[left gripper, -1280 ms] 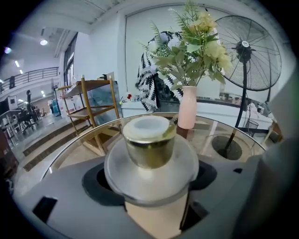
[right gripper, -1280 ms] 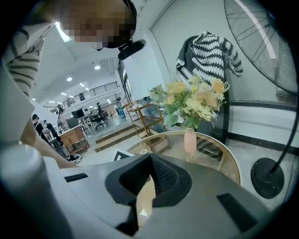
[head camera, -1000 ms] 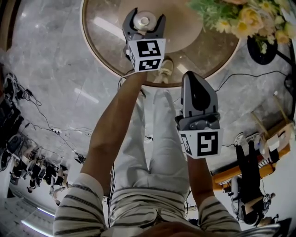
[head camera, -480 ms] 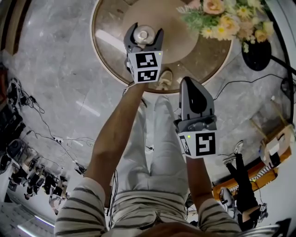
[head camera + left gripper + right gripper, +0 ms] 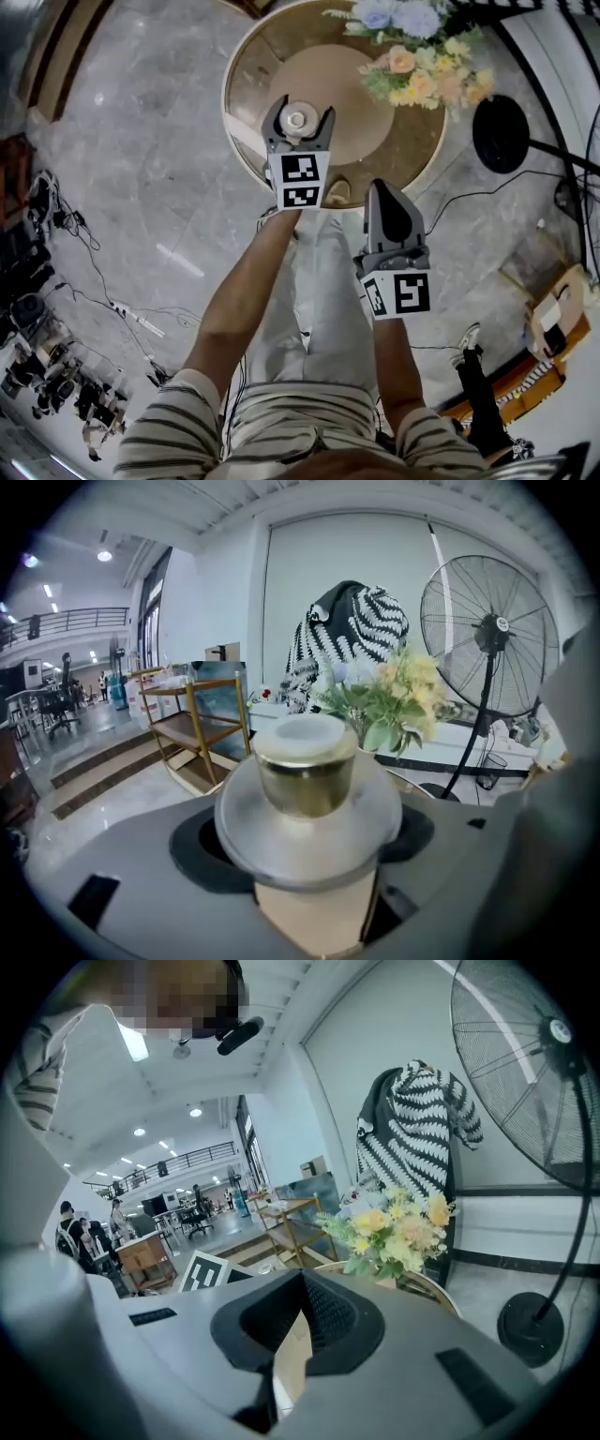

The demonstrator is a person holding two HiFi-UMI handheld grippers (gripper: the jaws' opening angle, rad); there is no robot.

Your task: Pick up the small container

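The small container (image 5: pixel 305 771), a squat jar with a gold band and a wide clear lid, sits between the jaws of my left gripper (image 5: pixel 298 127), whose pads press on its sides. In the head view the container (image 5: pixel 296 119) hangs above the round brown table (image 5: pixel 412 155), lifted off it. My right gripper (image 5: pixel 383 190) hovers lower right of the left one, near the table's front edge. Its jaws are shut, and nothing is between them in the right gripper view (image 5: pixel 298 1340).
A bouquet of flowers (image 5: pixel 412 56) stands at the table's far right. A standing fan (image 5: pixel 487 630) with a black round base (image 5: pixel 502 131) is right of the table. A wooden shelf cart (image 5: pixel 202 728) stands on the marble floor, with cables (image 5: pixel 122 309) at the left.
Both grippers have risen, so the table and floor look smaller and farther away. The container has stayed in the left gripper's jaws throughout.
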